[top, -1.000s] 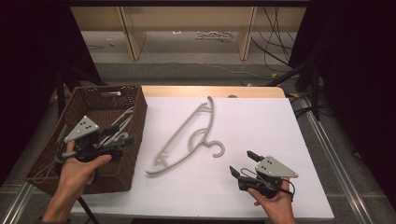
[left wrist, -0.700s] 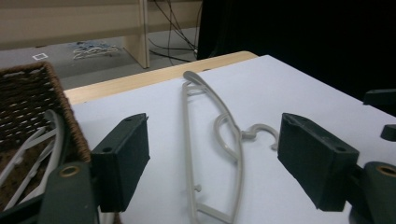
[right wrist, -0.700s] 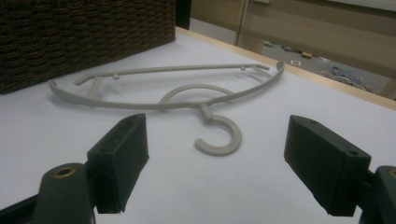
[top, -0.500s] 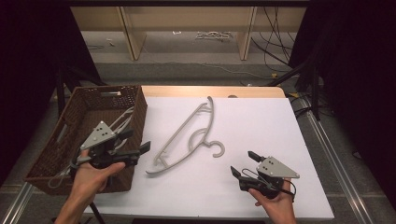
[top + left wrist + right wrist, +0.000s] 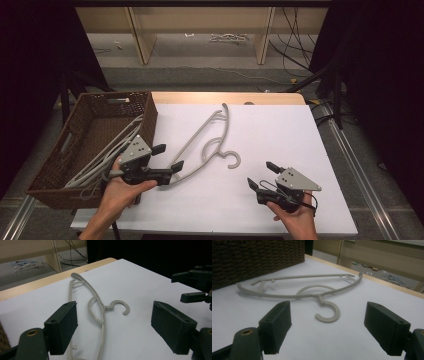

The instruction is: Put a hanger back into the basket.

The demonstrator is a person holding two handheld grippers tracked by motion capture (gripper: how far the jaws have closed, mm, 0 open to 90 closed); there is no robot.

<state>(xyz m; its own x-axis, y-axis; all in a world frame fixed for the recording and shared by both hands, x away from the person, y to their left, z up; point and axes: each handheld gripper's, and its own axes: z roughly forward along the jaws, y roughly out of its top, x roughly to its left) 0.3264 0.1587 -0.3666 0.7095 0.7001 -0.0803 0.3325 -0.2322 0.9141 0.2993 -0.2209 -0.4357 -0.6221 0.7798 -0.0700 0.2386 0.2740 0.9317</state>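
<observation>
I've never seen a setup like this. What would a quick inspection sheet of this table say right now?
Surface: white tabletop with a wooden far edge.
Job's things: grey hanger lying flat; more hangers in the wicker basket at the left.
Clutter: nothing seen.
Grippers: left tool open, jaws just opened wider, either side of the hanger's near end, nothing gripped; right tool open, empty.
Cables: a cable on the right tool; more cables on the floor.
Surroundings: wooden shelving, dark sides.

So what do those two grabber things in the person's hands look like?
Each is black, with two chunky block-shaped jaws. The left gripper and the right gripper each carry a grey three-cornered plate with small holes, and a thin black cable trails from each. No sleeves show.
</observation>
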